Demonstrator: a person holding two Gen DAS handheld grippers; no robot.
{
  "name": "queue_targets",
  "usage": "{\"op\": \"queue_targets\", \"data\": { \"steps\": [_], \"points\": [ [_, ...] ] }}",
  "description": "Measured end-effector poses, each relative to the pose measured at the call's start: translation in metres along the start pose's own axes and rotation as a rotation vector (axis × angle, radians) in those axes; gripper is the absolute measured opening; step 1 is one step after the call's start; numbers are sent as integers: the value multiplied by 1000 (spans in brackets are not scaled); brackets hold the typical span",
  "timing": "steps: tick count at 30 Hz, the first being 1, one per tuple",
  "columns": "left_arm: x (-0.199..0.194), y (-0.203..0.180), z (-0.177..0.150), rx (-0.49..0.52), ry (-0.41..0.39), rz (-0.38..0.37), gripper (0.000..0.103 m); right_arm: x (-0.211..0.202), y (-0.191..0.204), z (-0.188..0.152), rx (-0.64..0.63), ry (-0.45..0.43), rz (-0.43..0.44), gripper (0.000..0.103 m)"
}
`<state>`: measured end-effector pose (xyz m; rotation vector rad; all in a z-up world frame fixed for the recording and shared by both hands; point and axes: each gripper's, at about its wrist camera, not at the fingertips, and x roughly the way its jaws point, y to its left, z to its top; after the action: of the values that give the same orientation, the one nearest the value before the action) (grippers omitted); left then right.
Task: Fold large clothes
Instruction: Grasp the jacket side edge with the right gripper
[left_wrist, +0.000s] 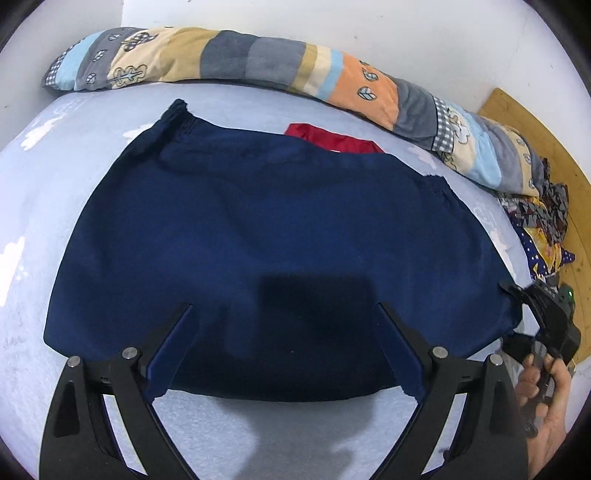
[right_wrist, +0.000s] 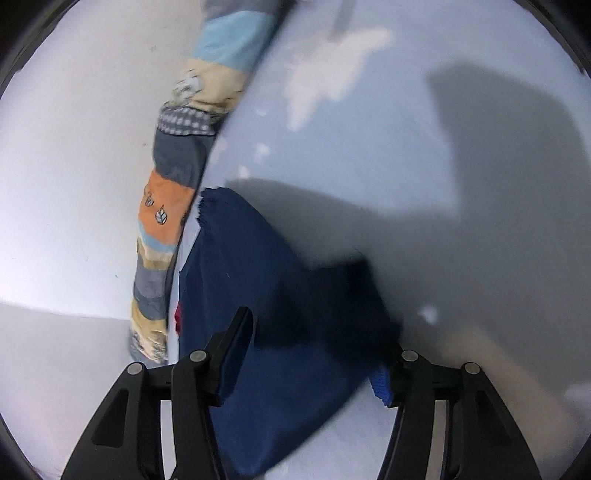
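The navy garment (left_wrist: 280, 236) lies spread across the middle of the left wrist frame on the pale blue sheet (left_wrist: 33, 206), apparently already doubled once — more folds look to be left. The left gripper (left_wrist: 284, 306) hovers over its near edge, fingers spread wide, holding nothing. Only this view shows the right gripper (left_wrist: 517, 295) at the cloth's right corner, a red item (left_wrist: 332, 140) behind, and a patterned bolster (left_wrist: 258, 61) above. The right wrist view, blurred, shows the right gripper's fingers wide around the cloth's edge — no grip evident.
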<state>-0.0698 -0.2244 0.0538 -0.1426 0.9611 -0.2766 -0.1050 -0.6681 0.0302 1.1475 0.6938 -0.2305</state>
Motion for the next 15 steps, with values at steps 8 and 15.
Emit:
{"op": "queue_targets", "data": {
  "steps": [8,15],
  "points": [
    [17,-26,9,10,-34,4,95,25,6,-2,-140,148,14,27],
    [43,-54,18,64,-59,41,95,11,31,-4,-230,124,71,10]
  ]
}}
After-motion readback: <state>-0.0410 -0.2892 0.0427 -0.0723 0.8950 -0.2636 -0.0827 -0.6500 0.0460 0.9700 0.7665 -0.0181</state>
